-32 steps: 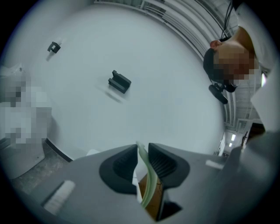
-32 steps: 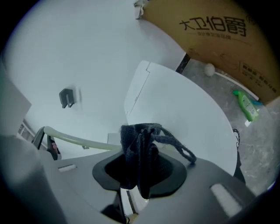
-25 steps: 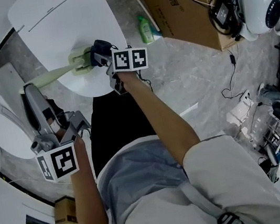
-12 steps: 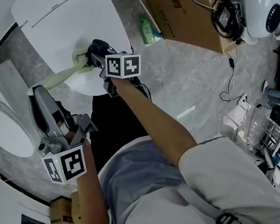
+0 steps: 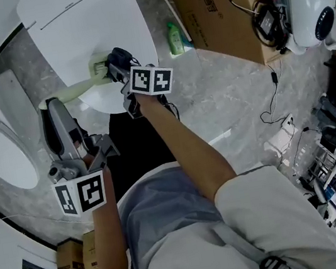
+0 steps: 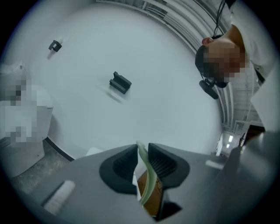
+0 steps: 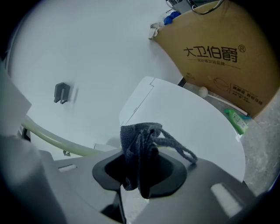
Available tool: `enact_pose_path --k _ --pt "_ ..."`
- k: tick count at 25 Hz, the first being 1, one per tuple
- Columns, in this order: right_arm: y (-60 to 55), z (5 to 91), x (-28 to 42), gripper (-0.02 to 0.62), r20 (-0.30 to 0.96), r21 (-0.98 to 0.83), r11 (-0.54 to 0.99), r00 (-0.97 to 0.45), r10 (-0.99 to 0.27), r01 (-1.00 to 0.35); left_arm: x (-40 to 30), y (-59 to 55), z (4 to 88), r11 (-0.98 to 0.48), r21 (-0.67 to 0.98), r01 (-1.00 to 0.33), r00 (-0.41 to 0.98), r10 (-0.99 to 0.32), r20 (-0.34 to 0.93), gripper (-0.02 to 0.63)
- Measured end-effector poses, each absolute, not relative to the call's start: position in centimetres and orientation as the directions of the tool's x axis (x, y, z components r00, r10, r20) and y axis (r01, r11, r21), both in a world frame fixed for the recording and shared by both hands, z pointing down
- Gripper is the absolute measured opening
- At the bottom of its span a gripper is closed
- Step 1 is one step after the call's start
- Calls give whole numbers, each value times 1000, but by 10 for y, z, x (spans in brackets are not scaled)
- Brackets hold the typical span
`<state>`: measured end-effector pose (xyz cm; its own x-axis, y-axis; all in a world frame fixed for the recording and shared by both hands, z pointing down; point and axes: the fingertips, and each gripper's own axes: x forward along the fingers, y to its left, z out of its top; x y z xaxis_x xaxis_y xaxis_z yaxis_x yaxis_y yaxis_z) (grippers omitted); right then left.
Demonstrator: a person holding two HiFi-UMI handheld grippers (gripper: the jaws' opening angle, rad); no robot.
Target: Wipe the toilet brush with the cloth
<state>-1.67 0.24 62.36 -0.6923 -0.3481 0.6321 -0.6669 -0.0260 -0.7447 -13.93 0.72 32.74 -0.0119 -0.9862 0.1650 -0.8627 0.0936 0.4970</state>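
Left gripper (image 6: 141, 162) pinches toilet brush (image 5: 77, 87) handle, right gripper (image 7: 141, 173) clamps cloth (image 7: 139, 146) by the brush head — hold handle steady, press cloth firmly, stroke along it.

The right arm (image 5: 184, 153) reaches out toward 11 o'clock, and the right gripper (image 5: 117, 66) pinches a dark cloth (image 7: 139, 144) between its jaws. The left gripper (image 5: 54, 112) sits at 9 o'clock near the body, pointing to 12, with its jaws closed on a thin brush handle (image 6: 144, 175).
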Motion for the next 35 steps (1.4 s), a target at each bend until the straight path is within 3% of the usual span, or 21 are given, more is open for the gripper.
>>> enact_pose_path --k 35 --pt "21 522 -17 109 576 -774 162 -787 -223 -612 -137 5 320 54 490 -870 35 -985 169 0"
